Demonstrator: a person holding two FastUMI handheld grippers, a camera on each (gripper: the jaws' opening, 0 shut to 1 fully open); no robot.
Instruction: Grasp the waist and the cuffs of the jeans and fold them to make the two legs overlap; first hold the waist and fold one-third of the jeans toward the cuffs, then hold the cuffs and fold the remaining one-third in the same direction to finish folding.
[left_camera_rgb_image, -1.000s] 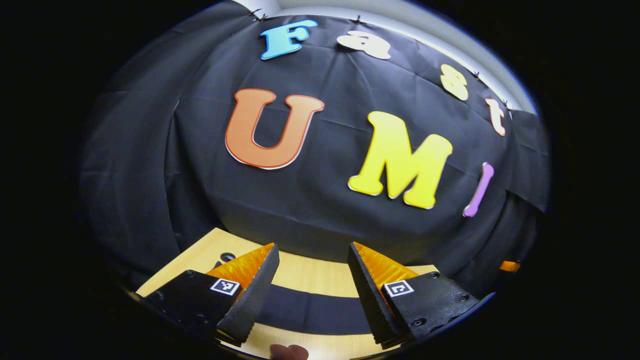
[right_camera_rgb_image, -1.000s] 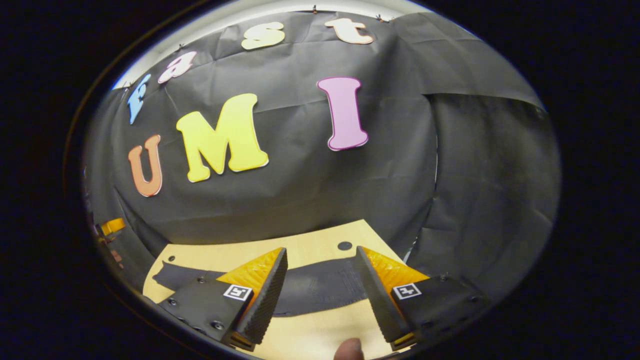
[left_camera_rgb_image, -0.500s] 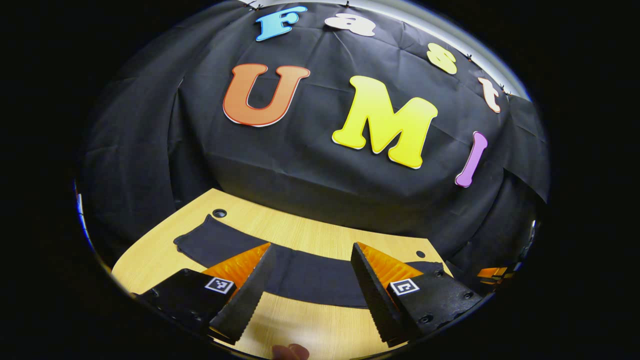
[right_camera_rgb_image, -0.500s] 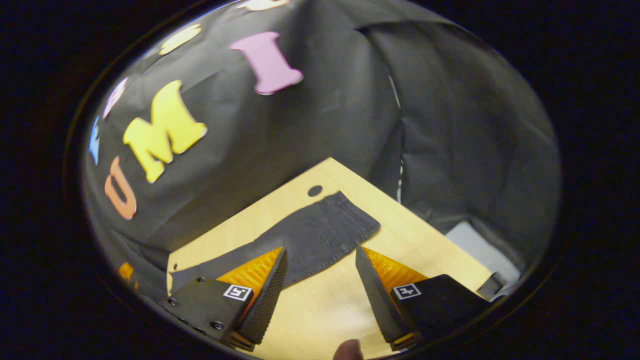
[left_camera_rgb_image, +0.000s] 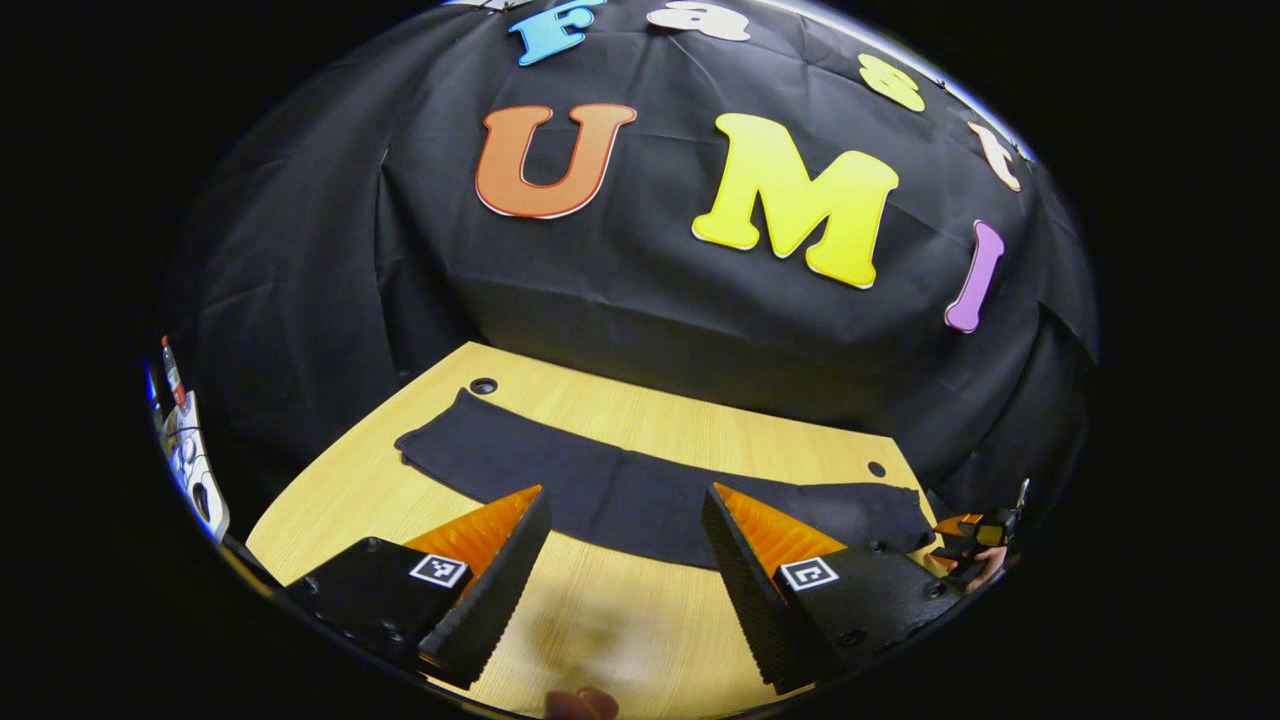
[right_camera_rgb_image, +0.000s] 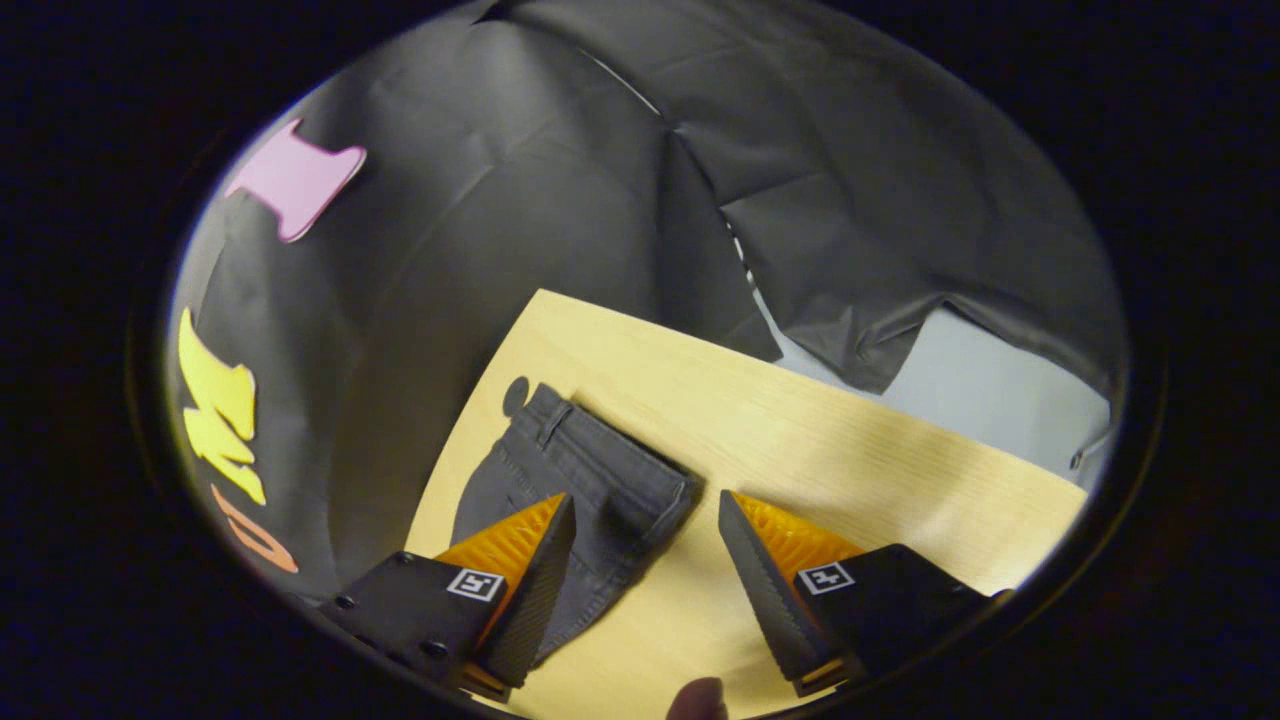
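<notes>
the dark grey denim jeans (left_camera_rgb_image: 640, 500) lie flat, one leg wide, on the pale wooden worktop (left_camera_rgb_image: 600, 640), just ahead of both hand-held grippers. left hand-held gripper (left_camera_rgb_image: 625, 570) and right hand-held gripper (right_camera_rgb_image: 645, 580) gape wide, empty. best lower right squarely over the waistband (right_camera_rgb_image: 620, 470), biting all layers.

Left gripper view: raised over the near edge of the wooden table (left_camera_rgb_image: 640, 420), facing 12 o'clock toward the booth wall, jeans (left_camera_rgb_image: 640, 495) spanning 9 to 3 o'clock. Right gripper view: nearer, tilted down over the jeans' waist (right_camera_rgb_image: 610, 470) at 11 o'clock. Shared: table (right_camera_rgb_image: 800, 440) and jeans.
</notes>
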